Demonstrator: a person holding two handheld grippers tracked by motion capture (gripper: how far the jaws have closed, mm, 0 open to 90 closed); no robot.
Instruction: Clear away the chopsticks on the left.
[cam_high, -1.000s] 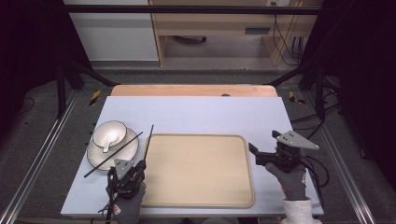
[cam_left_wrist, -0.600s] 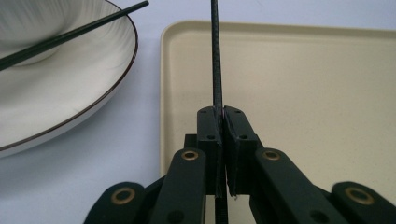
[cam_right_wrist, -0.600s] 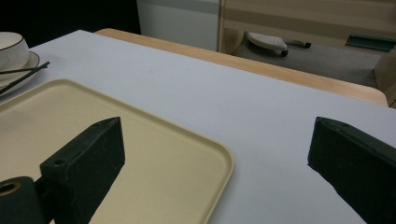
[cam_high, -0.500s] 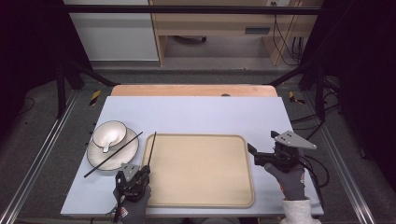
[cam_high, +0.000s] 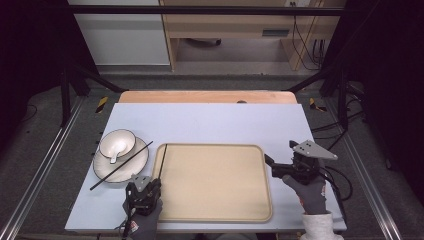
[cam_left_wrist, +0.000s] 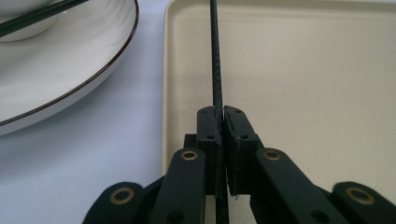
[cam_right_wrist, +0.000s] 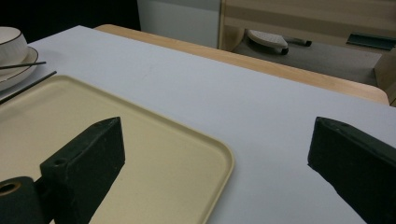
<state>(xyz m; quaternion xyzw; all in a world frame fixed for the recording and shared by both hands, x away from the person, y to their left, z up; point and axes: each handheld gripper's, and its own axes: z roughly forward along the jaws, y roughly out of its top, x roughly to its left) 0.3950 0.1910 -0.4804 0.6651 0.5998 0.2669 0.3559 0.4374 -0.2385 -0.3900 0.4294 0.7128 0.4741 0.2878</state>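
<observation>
My left gripper (cam_high: 155, 182) (cam_left_wrist: 221, 112) is shut on a thin black chopstick (cam_high: 163, 160) (cam_left_wrist: 215, 65) at the tray's near left corner. The stick points away from me along the left rim of the beige tray (cam_high: 215, 210) (cam_left_wrist: 289, 79). A second chopstick (cam_high: 122, 166) (cam_right_wrist: 21, 65) lies slantwise across the white plate (cam_high: 102, 170) (cam_left_wrist: 70, 74). On that plate sits a white bowl (cam_high: 125, 140) (cam_right_wrist: 10, 44) with a spoon in it. My right gripper (cam_high: 274, 167) (cam_right_wrist: 215, 135) stands open just off the tray's right edge (cam_right_wrist: 219, 154), with nothing between its jaws.
The pale blue table top (cam_high: 210, 122) runs back to a wooden strip (cam_high: 205, 97). Black frame posts and cables stand on the floor at both sides. A wooden cabinet (cam_high: 235, 30) is behind the table.
My left gripper has carried its chopstick right and a little nearer, from beside the plate to the tray's left rim. The right gripper has barely moved.
</observation>
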